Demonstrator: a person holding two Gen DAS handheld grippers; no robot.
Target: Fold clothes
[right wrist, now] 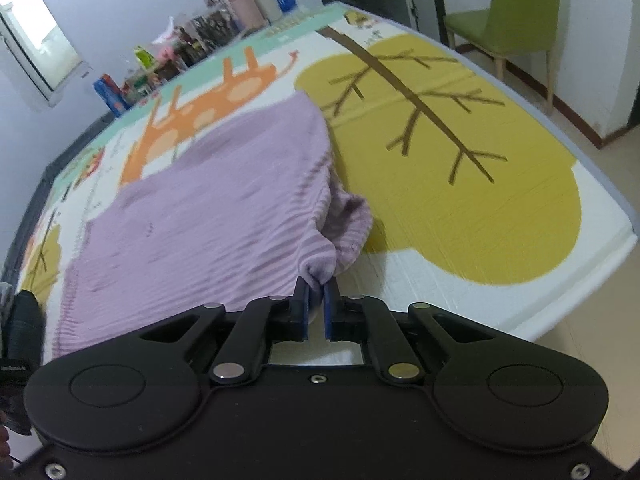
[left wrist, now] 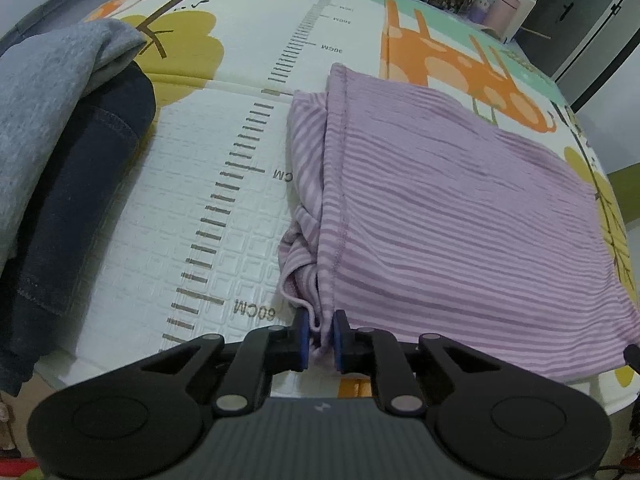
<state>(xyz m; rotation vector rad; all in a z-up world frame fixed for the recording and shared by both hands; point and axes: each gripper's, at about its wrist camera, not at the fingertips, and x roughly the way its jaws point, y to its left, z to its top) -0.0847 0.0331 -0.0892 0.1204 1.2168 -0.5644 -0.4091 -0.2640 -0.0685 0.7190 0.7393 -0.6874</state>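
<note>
Both grippers are clamping the near edge of the lilac striped garment (left wrist: 440, 208) on the printed play mat (left wrist: 192, 208).

The left gripper (left wrist: 320, 330) is pinching a bunched fold at the garment's near left corner, its blue pads (left wrist: 303, 334) pressing the cloth from both sides. The right gripper (right wrist: 316, 294) is gripping a small tuft at the near right corner, with a loose fold hanging just right of its tips. The garment is lying spread out ahead of both grippers, extending away across the mat's giraffe print. A grey garment (left wrist: 48, 92) and a dark denim piece (left wrist: 76, 200) are lying piled well to the left of the left gripper. A green chair (right wrist: 516, 12) is standing beyond the mat, far ahead and right of the right gripper.
</note>
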